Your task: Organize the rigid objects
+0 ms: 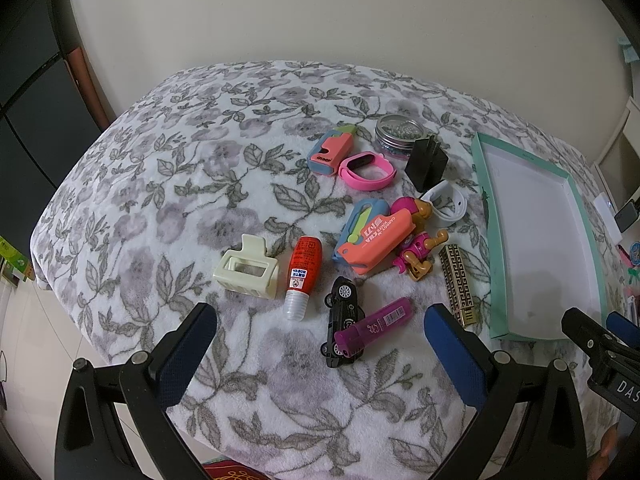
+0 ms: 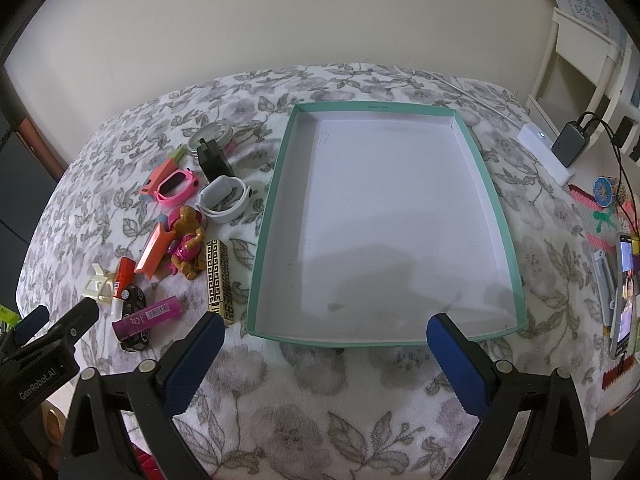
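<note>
A teal tray [image 2: 496, 208] with a white bare inside lies on the floral blanket; it also shows in the left wrist view [image 1: 486, 184]. Left of it lies a clutter: purple lighter [image 1: 372, 326] across a black toy car [image 1: 343, 312], red glue bottle [image 1: 302, 276], cream hair claw [image 1: 248, 268], orange cutter [image 1: 374, 240], pink toy figure [image 1: 418, 248], gold-black lipstick case [image 1: 456, 280], pink band [image 1: 366, 168], white band [image 2: 224, 198], round tin [image 1: 396, 132], black block [image 1: 426, 160]. My left gripper [image 1: 320, 320] is open over the car. My right gripper [image 2: 326, 330] is open at the tray's near edge.
A second orange cutter [image 1: 332, 148] lies at the back of the clutter. To the tray's right are a white power strip [image 2: 546, 152], a phone [image 2: 624, 292], a nail clipper [image 2: 604, 280] and colourful trinkets. The blanket drops off at the left edge.
</note>
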Available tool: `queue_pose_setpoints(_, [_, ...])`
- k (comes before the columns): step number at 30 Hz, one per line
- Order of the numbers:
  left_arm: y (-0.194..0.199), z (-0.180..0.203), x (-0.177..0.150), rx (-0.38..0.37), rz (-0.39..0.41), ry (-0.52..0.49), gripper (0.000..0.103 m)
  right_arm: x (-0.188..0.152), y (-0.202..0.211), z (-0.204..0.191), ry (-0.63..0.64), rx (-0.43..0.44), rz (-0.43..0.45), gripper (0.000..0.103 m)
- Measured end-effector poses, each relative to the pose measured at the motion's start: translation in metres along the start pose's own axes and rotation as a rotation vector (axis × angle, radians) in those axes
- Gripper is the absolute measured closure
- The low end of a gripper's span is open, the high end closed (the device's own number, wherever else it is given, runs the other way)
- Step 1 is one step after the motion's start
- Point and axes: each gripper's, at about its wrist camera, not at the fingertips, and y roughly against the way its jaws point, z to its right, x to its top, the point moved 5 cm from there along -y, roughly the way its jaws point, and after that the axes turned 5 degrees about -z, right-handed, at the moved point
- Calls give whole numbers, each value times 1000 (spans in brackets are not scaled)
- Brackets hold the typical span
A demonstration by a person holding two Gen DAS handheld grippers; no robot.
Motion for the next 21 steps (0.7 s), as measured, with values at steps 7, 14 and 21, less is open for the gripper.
queue_pose_setpoints(7, [0,0,0,1,0,0,0,0,0,0,0,-1,0,1])
queue_pose_setpoints(14, [0,0,-1,-1,-2,1,0,0,0,0,2,-3,-1,1])
queue_pose_setpoints(21, [-1,-8,6,-14,-20,11,0,1,4,-6,20,2,4,1])
